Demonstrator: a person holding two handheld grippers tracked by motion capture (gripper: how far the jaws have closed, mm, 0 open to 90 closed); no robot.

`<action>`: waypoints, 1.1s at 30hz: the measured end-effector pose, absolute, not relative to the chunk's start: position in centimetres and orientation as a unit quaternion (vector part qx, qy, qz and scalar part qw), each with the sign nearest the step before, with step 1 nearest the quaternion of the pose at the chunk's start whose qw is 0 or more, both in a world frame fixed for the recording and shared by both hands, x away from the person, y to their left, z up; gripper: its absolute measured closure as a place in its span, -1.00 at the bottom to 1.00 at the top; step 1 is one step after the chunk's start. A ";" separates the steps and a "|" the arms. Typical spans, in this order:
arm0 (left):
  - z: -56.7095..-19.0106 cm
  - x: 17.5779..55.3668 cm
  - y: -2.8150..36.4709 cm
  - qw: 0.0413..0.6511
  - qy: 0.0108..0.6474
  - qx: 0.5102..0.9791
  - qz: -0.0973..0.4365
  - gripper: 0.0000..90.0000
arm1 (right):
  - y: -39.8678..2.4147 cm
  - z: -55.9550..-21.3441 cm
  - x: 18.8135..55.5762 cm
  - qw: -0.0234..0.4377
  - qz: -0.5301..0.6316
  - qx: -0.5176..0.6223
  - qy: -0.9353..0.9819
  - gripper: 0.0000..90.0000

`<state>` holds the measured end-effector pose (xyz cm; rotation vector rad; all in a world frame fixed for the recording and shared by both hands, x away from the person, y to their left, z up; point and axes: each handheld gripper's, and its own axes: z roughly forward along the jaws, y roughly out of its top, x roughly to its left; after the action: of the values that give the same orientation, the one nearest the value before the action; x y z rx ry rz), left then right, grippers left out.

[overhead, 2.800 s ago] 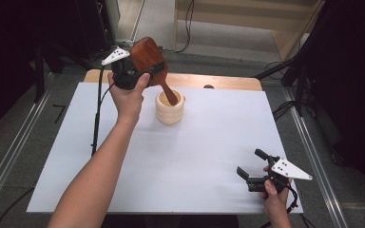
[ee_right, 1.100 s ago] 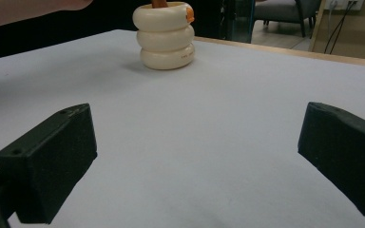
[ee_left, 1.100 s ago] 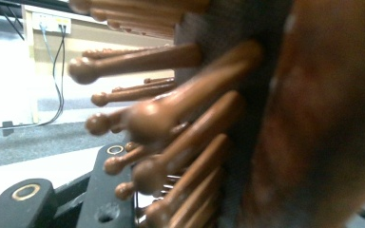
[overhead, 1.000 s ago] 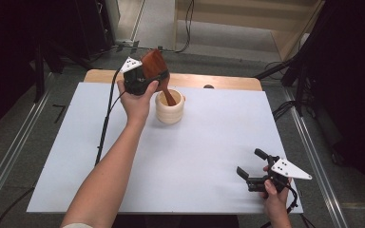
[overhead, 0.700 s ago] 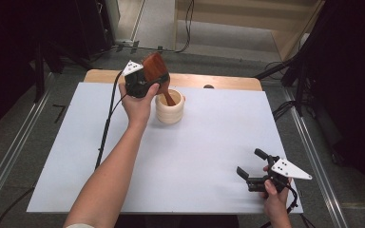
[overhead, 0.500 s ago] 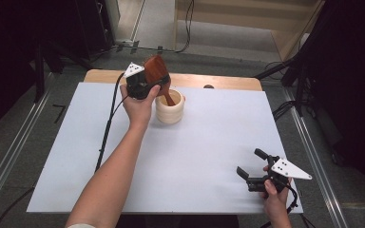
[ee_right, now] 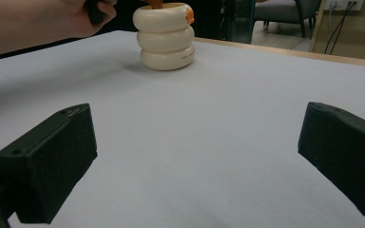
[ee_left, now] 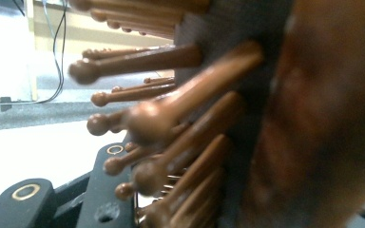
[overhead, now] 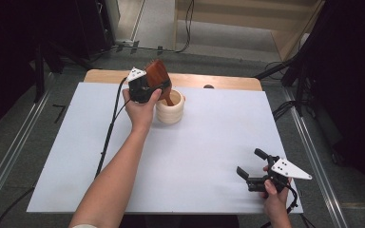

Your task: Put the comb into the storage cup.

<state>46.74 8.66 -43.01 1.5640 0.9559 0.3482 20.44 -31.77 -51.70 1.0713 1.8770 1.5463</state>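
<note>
Up at the far side of the white table (overhead: 195, 156), the left gripper (overhead: 145, 88) is clamped on a wooden hairbrush (overhead: 158, 76), its jaws drawn tight around the brush. The brush head sticks up and tilts above the gripper, while the handle slants down into the cream cup (overhead: 170, 108), a ribbed holder made of three stacked rings. The person's left hand (overhead: 140, 111) sits just beside the cup, on its left in the high view.

From the left gripper view the brush (ee_left: 209, 118) sits very close to the lens: brown pins with rounded tips jut to the left out of a grey pad, and the blurred wooden back takes up the right. A black jaw shows at the bottom left under the pins.

Over at the near right corner of the table, the right gripper (overhead: 259, 166) is held in the right hand (overhead: 275, 197), low over the surface and well apart from the cup. Its jaws stand wide open with nothing between them. The right gripper view looks across bare table between the two black jaws to the cup (ee_right: 165, 37), which stands upright with the left hand (ee_right: 43, 19) beside it and a bit of orange at its rim.
</note>
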 end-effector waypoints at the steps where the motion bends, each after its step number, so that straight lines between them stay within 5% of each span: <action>1: -43.1 46.8 8.6 0.595 0.411 0.674 0.149 0.15 | -31.8 -51.7 20.4 0.240 0.565 0.391 0.686 -1.00; 33: -44.4 46.7 9.1 0.603 0.447 0.647 0.130 0.08 | -31.7 -51.7 20.5 0.240 0.562 0.392 0.688 -1.00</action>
<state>46.70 9.13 -44.41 1.4990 1.0351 0.3003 20.48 -31.68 -51.73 1.0713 1.8814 1.5384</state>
